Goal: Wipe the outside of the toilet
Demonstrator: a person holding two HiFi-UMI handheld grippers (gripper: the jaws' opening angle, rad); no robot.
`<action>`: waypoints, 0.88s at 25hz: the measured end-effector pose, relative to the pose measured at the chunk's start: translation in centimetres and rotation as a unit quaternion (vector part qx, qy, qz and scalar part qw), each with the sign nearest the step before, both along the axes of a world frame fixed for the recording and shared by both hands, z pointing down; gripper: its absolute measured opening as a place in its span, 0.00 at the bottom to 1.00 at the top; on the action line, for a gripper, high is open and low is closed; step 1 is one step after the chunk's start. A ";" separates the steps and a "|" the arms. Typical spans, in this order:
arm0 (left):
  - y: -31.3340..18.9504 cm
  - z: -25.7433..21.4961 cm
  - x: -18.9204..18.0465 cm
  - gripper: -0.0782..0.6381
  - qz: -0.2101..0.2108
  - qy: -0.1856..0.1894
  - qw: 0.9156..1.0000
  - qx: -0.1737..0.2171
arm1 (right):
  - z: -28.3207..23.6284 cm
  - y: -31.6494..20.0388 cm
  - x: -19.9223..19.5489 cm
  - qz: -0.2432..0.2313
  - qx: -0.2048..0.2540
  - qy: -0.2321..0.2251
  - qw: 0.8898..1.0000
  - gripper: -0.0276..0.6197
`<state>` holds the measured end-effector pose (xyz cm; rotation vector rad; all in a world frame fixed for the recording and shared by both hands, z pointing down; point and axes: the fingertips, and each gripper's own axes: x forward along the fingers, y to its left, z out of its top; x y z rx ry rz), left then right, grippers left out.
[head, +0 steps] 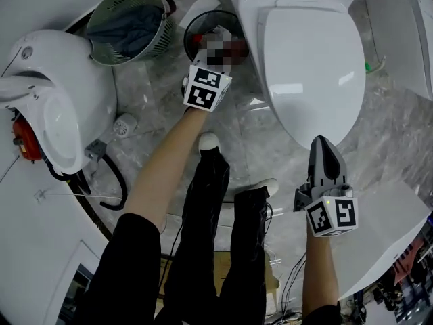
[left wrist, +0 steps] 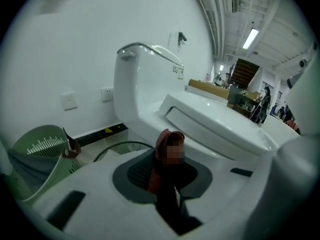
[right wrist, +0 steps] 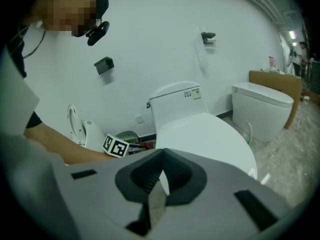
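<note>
Down at about nine o'clock in the head view sits a second white fixture (head: 57,103), with a green slotted basket (head: 128,26) holding dark fabric at its one o'clock. Just to the right of the basket, near twelve o'clock in the view, stands a black wire bin (head: 196,34). The left gripper (head: 215,56) reaches over this bin. The left gripper view shows its jaws pinched on a reddish-brown cloth (left wrist: 162,146), which bunches up between the pads. The cloth hangs over the bin, clear of the porcelain as far as the views tell. The toilet (head: 311,66) lies from one to three o'clock in the head view with its lid shut and its tank towards the top edge. From the left gripper it stands beyond the cloth at about one o'clock. The right gripper (head: 323,147) is at roughly four o'clock, its tips close to the front rim of the bowl, though contact cannot be made out. In the right gripper view its dark pads (right wrist: 150,174) are pressed together with nothing between them. The lid fills the space ahead of them at twelve o'clock.
</note>
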<state>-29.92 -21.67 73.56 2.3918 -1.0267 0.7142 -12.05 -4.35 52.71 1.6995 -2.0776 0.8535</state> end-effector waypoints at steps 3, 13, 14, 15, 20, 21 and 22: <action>-0.6 2.2 0.3 0.20 -0.005 -0.008 1.000 -0.005 | 1.8 1.2 0.3 0.012 -0.004 -0.008 1.000 0.05; 2.8 3.8 5.0 0.19 0.084 -0.026 0.996 0.010 | 3.4 4.6 2.7 0.049 -0.004 -0.023 0.999 0.05; 3.2 3.8 5.2 0.19 0.085 -0.025 0.996 0.010 | 3.3 4.8 2.7 0.048 -0.003 -0.022 0.999 0.05; 3.5 3.8 5.3 0.19 0.087 -0.025 0.996 0.010 | 3.2 5.1 2.7 0.046 -0.002 -0.021 0.999 0.05; 6.3 3.7 6.4 0.19 0.104 -0.023 0.994 0.009 | 3.4 6.7 2.9 0.039 -0.004 -0.023 0.999 0.05; 6.8 3.6 6.6 0.19 0.108 -0.023 0.994 0.011 | 3.4 6.9 3.0 0.039 -0.004 -0.023 0.999 0.05; 7.1 3.4 6.8 0.19 0.111 -0.024 0.993 0.014 | 3.4 7.2 3.2 0.039 -0.004 -0.022 0.999 0.05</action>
